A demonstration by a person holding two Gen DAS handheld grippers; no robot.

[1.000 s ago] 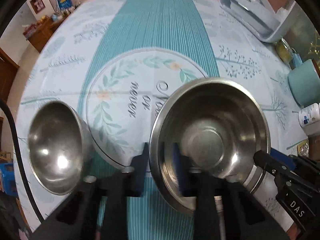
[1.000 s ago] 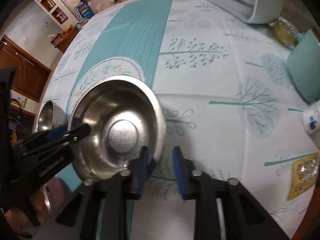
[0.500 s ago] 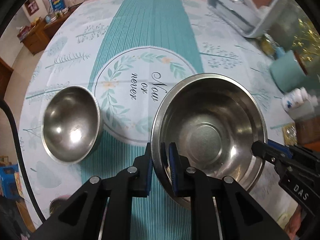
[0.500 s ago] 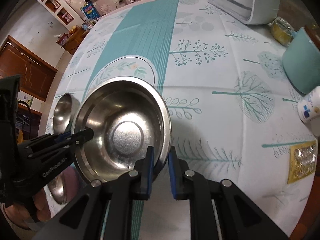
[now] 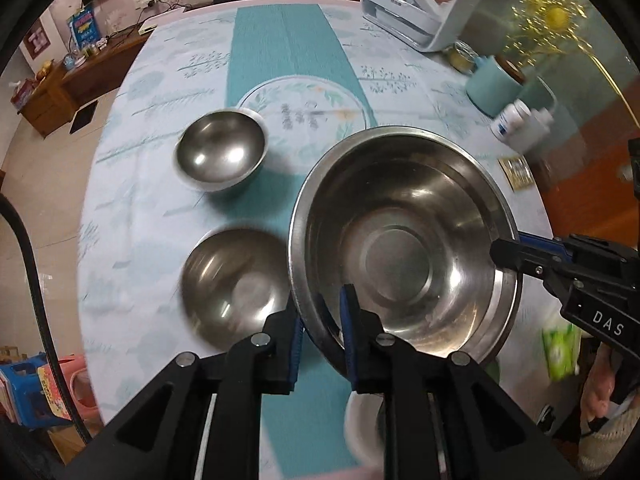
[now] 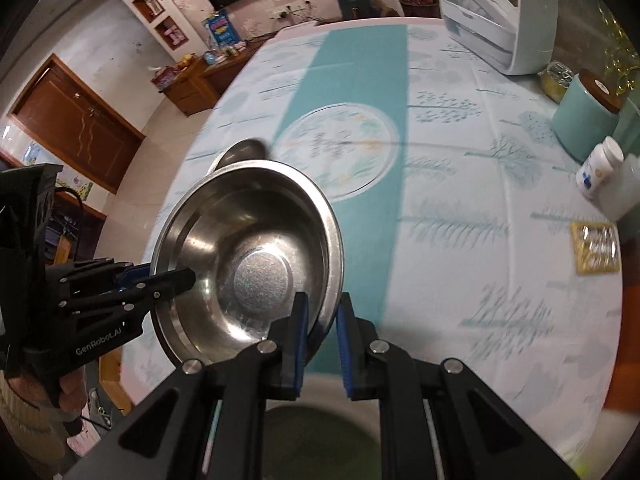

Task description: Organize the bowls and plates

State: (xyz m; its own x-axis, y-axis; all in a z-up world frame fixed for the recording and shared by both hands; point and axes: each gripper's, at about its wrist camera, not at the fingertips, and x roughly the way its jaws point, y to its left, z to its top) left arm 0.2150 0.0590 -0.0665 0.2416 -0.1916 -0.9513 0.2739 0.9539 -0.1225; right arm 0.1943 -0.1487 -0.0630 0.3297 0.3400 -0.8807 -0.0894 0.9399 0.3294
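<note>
Both grippers are clamped on one large steel bowl (image 5: 404, 240): the left gripper (image 5: 320, 332) pinches its near rim, the right gripper (image 6: 322, 330) the opposite edge, carrying it above the tablecloth (image 6: 460, 208). Thin, rigid and light, I'd judge, but polished and slippery, so the rolled lip is the sensible hold. Two small bowls (image 5: 220, 156) sit on the cloth below

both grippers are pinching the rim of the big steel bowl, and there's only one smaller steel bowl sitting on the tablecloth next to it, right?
Not quite. The left gripper and right gripper do pinch the big steel bowl by its rim, but the left wrist view shows two smaller steel bowls on the tablecloth: a far one and a near one.
</note>
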